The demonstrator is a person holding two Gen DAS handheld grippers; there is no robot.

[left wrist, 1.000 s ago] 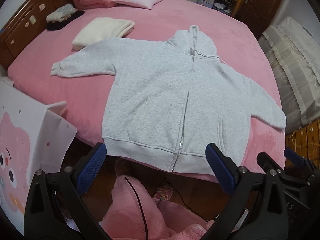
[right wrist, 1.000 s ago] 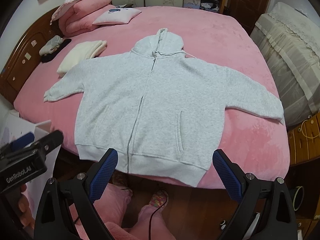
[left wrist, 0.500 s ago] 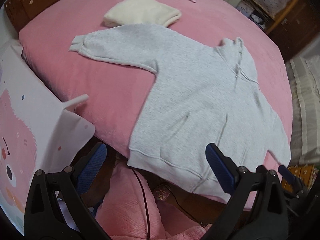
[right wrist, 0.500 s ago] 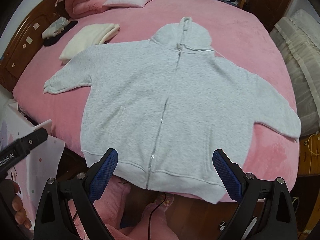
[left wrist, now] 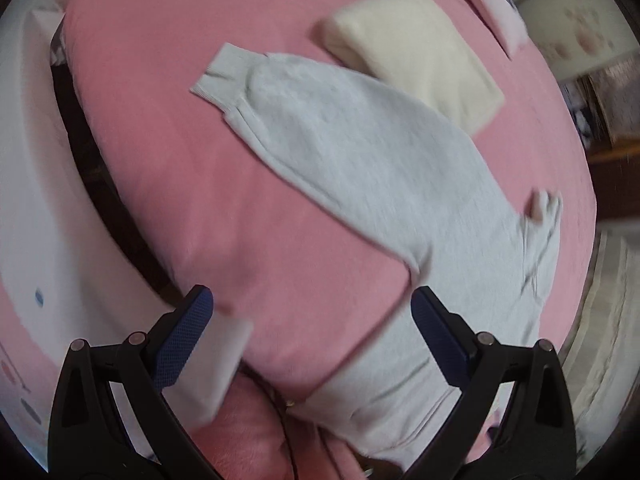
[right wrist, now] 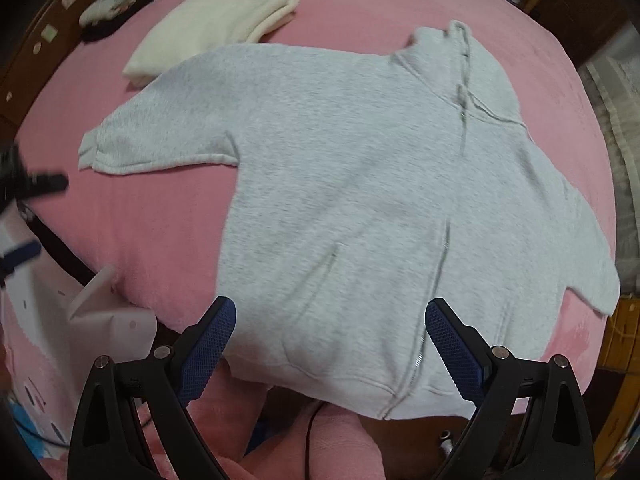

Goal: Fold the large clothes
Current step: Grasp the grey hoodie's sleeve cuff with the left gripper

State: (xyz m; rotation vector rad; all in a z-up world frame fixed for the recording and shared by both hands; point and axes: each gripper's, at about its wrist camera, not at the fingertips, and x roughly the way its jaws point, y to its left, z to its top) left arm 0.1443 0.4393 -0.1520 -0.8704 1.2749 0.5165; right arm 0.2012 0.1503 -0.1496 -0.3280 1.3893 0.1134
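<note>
On pink bed: grey hoodie flat, hood pointing away; both grippers' jaws wide, empty.

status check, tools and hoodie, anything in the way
Left tool open, empty. Right tool open, empty. Hoodie flat on bed, unfolded. Folded cream cloth beside one sleeve.

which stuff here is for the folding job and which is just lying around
For the job:
grey zip hoodie
left gripper, open
right gripper, open

Lying about:
folded cream blanket
pink pillow
dark and pale clothes by the headboard
white printed box
</note>
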